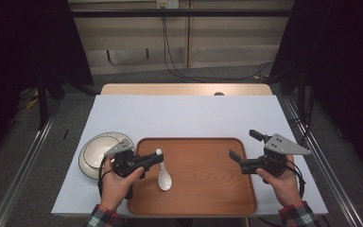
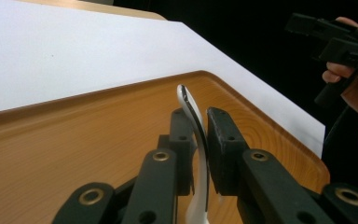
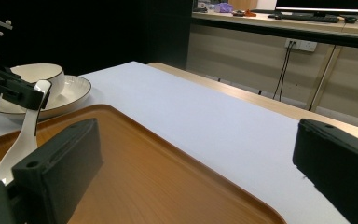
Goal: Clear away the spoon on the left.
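Spoon [image 1: 163,174] first: from the high view the white spoon lies on the left part of the wooden tray [image 1: 203,203], bowl end toward the person, handle reaching up into the left tongs [image 1: 157,157]. A bowl [image 1: 94,153] sits on a plate [image 1: 124,140] on the white table [image 1: 184,116], just left of the tray. The right tongs [image 1: 245,145] hang over the tray's right edge, spread wide and holding nothing.

The left gripper view shows what the high view cannot — the spoon [image 2: 196,126] handle stands edge-on between the two black jaws of the left tongs [image 2: 196,140], which pinch it from both sides, its tip poking out above them. The other hand [image 2: 354,93] shows at the far right.

The right gripper view looks across the tray [image 3: 168,177] between its own widely parted right tongs [image 3: 205,161] — at far left the spoon [image 3: 21,140] slopes down to the tray, its upper end clamped, with bowl [image 3: 37,74] and plate [image 3: 72,95] behind.
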Motion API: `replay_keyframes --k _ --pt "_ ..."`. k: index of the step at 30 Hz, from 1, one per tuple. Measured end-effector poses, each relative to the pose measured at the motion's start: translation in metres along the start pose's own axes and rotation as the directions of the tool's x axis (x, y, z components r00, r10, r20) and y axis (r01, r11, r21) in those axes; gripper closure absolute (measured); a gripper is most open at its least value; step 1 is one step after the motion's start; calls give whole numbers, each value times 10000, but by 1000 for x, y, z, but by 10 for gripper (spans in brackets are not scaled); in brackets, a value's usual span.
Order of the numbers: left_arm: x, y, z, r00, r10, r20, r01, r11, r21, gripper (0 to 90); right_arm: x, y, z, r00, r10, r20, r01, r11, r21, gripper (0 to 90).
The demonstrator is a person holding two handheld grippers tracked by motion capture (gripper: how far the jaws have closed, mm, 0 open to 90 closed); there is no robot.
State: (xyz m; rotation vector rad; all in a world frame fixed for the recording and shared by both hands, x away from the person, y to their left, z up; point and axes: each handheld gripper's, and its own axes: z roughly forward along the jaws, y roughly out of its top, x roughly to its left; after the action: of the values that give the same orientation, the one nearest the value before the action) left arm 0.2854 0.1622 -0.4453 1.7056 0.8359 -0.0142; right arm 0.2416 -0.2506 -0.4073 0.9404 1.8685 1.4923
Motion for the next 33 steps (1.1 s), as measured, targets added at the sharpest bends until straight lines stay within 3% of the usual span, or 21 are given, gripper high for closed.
replay_keyframes --k 13,33 --pt "2 -5 2 9978 481 -465 -460 9979 462 762 0 -1 0 10000 -45 9 44 10000 70 9" --pt "5 -13 5 9961 539 -697 -485 9959 766 725 2 -2 1 9998 -119 -149 121 9999 121 9"
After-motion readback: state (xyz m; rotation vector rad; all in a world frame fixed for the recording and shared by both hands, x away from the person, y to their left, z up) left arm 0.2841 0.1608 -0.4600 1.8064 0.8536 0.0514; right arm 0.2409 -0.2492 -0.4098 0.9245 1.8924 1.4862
